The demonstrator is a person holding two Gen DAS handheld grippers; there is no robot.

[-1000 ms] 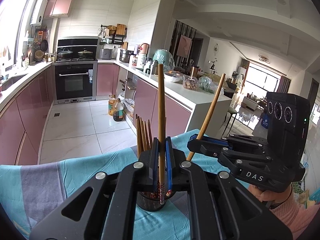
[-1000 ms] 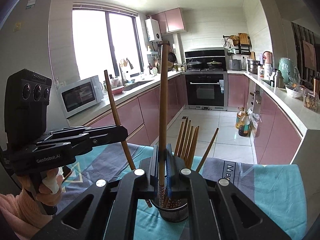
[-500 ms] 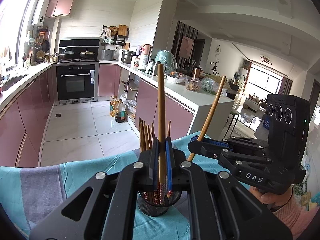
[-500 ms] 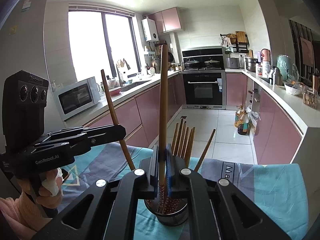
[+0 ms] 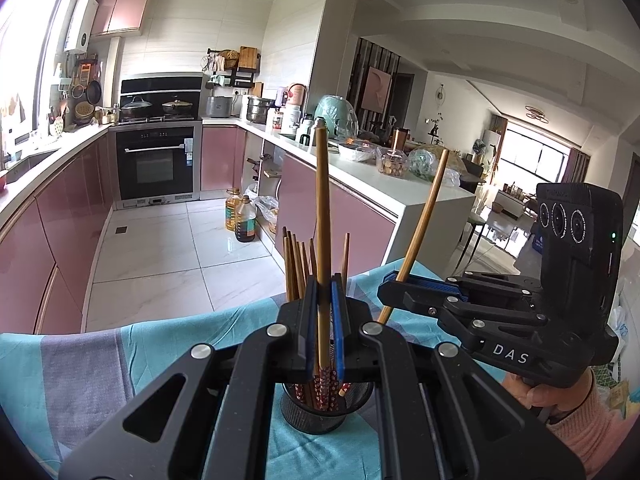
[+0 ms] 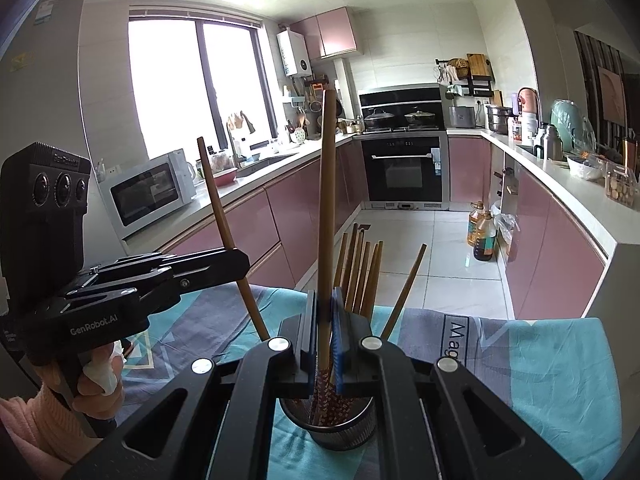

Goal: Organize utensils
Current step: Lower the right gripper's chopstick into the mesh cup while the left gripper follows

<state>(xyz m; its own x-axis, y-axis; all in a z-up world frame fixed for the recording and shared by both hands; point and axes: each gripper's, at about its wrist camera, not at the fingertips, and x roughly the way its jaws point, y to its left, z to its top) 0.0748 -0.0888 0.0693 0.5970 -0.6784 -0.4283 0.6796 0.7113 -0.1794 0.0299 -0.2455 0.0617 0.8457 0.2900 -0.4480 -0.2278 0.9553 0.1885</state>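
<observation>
Two tongs, left tongs (image 5: 324,320) and right tongs (image 6: 325,332), each clenched on one chopstick (image 5: 322,208); both now lower than before, tips nearer mesh holder (image 5: 320,412).

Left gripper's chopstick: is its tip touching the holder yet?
Cannot tell. In the left wrist view the left gripper hides the chopstick tip inside the holder.

Two long brown wooden chopsticks (image 5: 322,216) (image 6: 326,216) stand near-upright, patterned red tips lowered into a black mesh cylindrical holder (image 5: 316,414). The holder stands upright on the cloth, containing several matching chopsticks (image 6: 362,276).
</observation>
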